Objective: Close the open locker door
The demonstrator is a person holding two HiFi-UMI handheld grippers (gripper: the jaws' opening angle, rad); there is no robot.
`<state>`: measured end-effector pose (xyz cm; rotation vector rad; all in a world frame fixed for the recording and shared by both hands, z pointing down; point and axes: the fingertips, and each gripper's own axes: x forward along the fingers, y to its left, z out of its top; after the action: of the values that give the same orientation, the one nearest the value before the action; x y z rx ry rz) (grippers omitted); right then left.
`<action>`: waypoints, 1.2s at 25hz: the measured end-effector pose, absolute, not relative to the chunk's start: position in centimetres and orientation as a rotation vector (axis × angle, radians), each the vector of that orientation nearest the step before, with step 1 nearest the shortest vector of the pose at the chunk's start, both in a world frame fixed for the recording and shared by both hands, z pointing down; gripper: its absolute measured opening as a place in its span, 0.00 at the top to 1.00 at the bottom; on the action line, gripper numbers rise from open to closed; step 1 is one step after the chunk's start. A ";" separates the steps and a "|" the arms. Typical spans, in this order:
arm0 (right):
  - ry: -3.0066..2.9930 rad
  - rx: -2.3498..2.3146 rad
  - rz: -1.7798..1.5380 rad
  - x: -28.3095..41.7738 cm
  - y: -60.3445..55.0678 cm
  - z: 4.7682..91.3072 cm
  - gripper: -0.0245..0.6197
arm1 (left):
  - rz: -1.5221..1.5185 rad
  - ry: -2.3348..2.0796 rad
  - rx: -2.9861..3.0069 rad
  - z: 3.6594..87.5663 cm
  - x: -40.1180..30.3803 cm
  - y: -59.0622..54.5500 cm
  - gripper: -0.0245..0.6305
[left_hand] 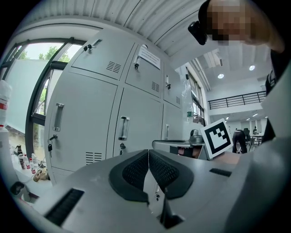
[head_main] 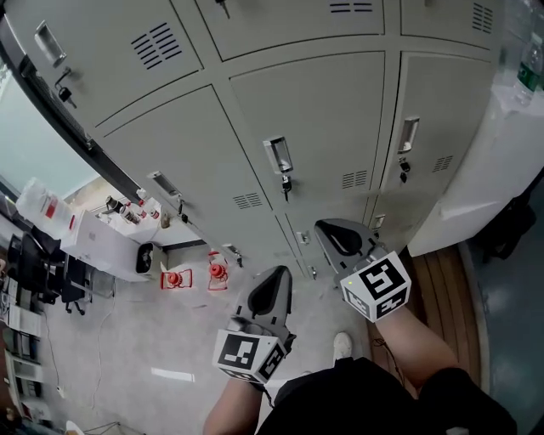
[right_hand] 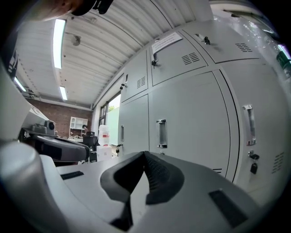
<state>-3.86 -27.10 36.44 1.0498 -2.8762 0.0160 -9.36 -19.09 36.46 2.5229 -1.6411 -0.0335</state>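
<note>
Grey lockers (head_main: 314, 110) straight ahead; holds left gripper (head_main: 272, 293) and right gripper (head_main: 342, 240) closed, empty, right nearer; none plainly open

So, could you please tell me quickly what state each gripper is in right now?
Left gripper: closed, holding nothing.
Right gripper: closed, holding nothing.

The head view's top edge is cutting off the upper lockers (head_main: 289, 21); print on the paper notice (right_hand: 167, 42) is showing too small to read.
</note>
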 end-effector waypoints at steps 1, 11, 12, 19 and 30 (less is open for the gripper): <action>-2.875 1.053 0.018 -4.1 -26.3 36.4 0.88 | -0.039 -1.635 2.533 36.4 -9.7 -18.6 0.93; -2.826 1.124 0.028 -5.6 -17.9 36.8 0.88 | -0.072 -1.521 2.585 36.8 -11.4 -12.7 0.93; -2.820 1.130 0.029 -5.7 -17.2 36.9 0.88 | -0.074 -1.507 2.590 36.9 -11.5 -12.1 0.93; -2.795 1.162 0.042 -6.7 -12.7 37.5 0.88 | -0.079 -1.445 2.604 37.6 -12.5 -8.6 0.93; -2.791 1.169 0.016 -7.0 -8.5 37.1 0.88 | -0.103 -1.414 2.643 37.4 -12.6 -5.7 0.93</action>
<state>-7.01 -8.47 37.13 1.1692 -2.7910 0.0160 -12.60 -5.69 37.42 2.6426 -1.4137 -0.1031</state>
